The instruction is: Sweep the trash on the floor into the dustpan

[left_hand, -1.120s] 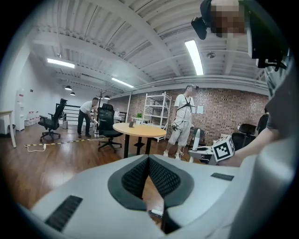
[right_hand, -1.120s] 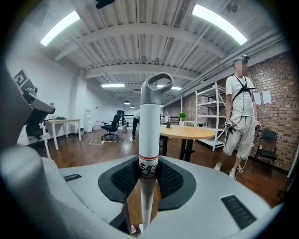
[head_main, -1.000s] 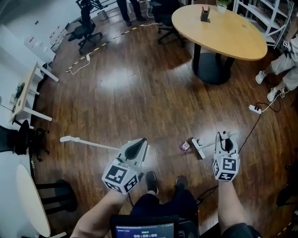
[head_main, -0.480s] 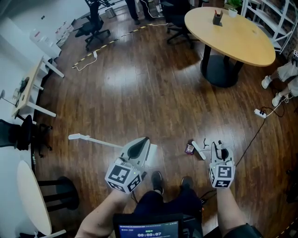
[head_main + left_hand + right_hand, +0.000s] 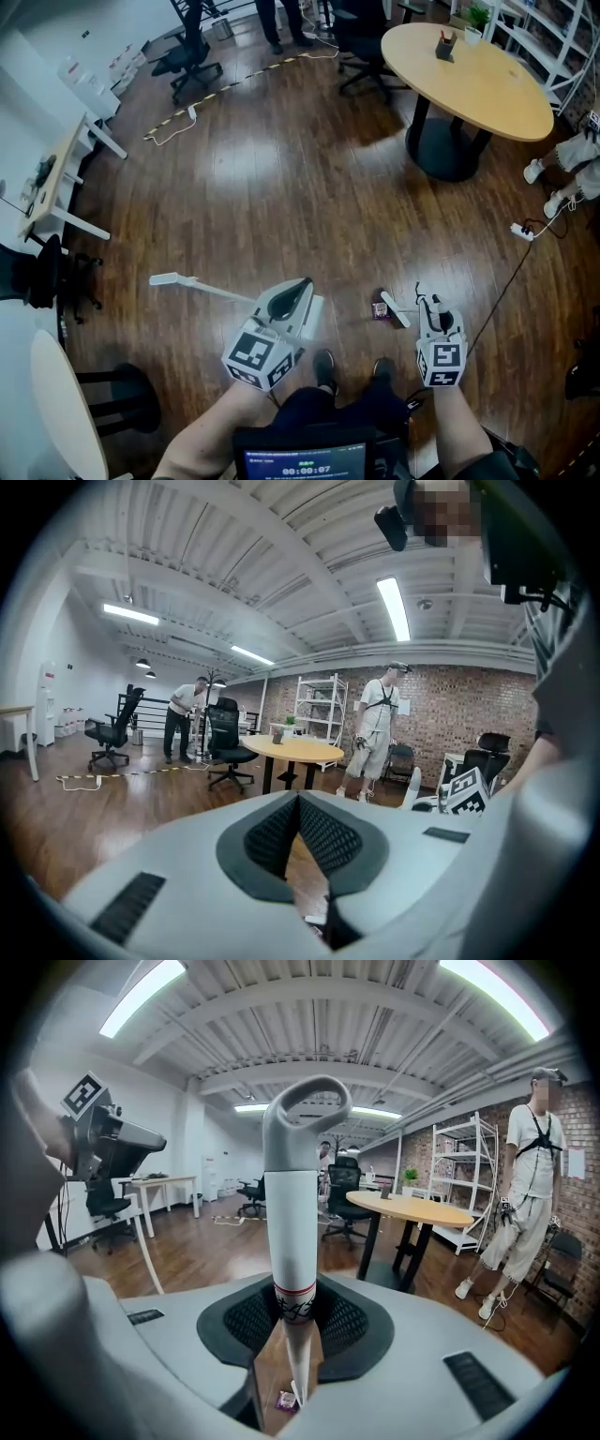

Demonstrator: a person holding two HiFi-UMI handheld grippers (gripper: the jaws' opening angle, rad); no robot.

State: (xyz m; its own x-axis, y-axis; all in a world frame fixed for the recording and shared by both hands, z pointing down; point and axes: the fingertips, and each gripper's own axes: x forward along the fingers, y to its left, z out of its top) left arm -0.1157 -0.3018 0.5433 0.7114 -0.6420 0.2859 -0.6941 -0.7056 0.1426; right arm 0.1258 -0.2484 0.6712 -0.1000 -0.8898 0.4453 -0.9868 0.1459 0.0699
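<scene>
Broom (image 5: 292, 1204) upright in right gripper (image 5: 298, 1326)

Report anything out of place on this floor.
A small purple wrapper lies loose on the wood floor, right beside the white broom head. The right gripper has its jaws shut on the broom handle.

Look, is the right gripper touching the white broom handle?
Touching. In the right gripper view, the right gripper clamps its jaws on both sides of the white broom handle.
</scene>
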